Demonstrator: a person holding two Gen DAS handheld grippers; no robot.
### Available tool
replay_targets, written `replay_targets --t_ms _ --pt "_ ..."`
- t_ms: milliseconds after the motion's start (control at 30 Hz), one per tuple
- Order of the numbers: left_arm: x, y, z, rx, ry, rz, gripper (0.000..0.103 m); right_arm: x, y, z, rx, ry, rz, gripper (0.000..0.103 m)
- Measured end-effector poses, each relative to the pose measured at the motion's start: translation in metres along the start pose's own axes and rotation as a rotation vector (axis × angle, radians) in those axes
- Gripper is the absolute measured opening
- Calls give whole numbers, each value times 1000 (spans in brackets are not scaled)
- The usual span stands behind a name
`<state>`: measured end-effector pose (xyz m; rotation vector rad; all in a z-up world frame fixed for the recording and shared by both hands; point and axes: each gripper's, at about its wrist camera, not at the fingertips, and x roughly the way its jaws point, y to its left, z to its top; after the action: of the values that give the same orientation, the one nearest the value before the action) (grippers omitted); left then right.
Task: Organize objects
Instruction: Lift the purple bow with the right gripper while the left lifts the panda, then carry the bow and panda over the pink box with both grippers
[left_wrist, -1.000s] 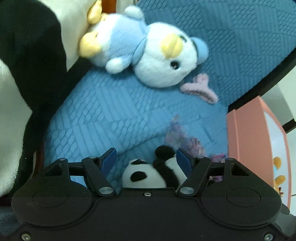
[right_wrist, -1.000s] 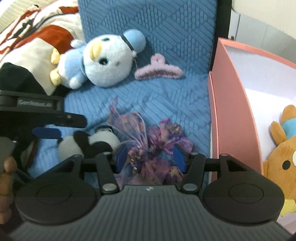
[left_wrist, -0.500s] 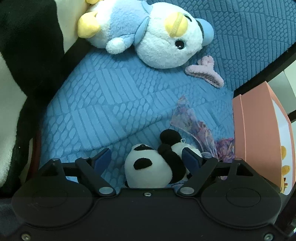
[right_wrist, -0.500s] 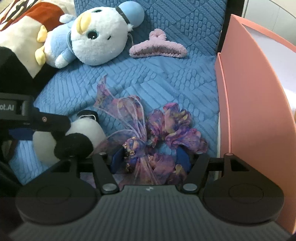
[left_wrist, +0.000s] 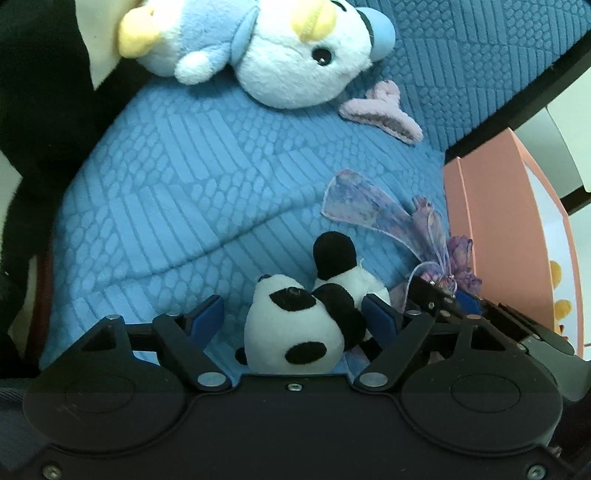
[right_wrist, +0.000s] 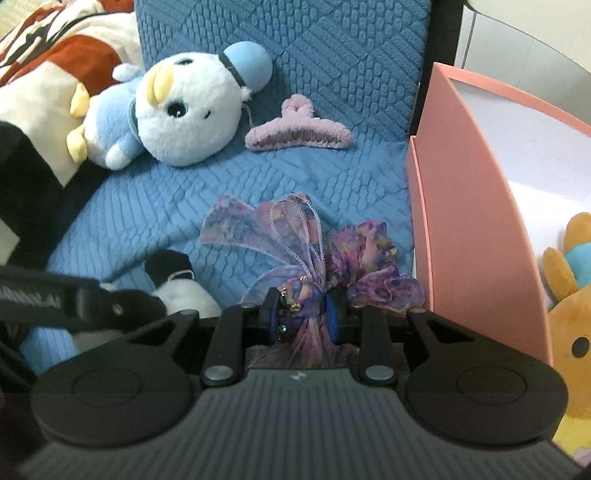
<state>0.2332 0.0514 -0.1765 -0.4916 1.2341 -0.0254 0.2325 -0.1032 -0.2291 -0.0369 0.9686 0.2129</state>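
My left gripper (left_wrist: 295, 314) is open with a small panda plush (left_wrist: 299, 328) lying between its fingers on the blue quilted cushion (left_wrist: 184, 206). My right gripper (right_wrist: 301, 314) is shut on a purple ribbon scrunchie (right_wrist: 306, 258); the scrunchie also shows in the left wrist view (left_wrist: 424, 236). A blue and white penguin plush (right_wrist: 177, 118) and a pink fuzzy hair claw (right_wrist: 299, 129) lie further back on the cushion. The panda (right_wrist: 181, 288) shows partly behind the left gripper in the right wrist view.
A pink open box (right_wrist: 469, 206) stands just right of the cushion, with an orange plush (right_wrist: 569, 310) inside it. A patterned blanket (right_wrist: 44, 85) lies at the left. The cushion's dark frame (left_wrist: 517, 99) runs along the far right edge.
My right gripper has closed on the purple scrunchie. My left gripper has moved forward so the panda sits deeper between its open fingers.
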Motion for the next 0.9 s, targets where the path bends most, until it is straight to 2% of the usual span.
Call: replay_targets --t_ms 33,167,433,667,900 --pt "1 0 -1 0 5 -9 77 -2 -2 0 15 -3 8 29" --pt "2 0 -4 7 15 -49 62 -6 -2 -3 27 1 18 29" --pt "-1 7 -7 -29 31 -89 59 -20 0 -13 53 10 35 29" --pt "-15 6 -17 -1 20 -75 58 -42 -6 -23 123 16 62 29" --pt "-41 5 -30 -11 -8 -81 58 -77 -6 -32 120 -8 56 29"
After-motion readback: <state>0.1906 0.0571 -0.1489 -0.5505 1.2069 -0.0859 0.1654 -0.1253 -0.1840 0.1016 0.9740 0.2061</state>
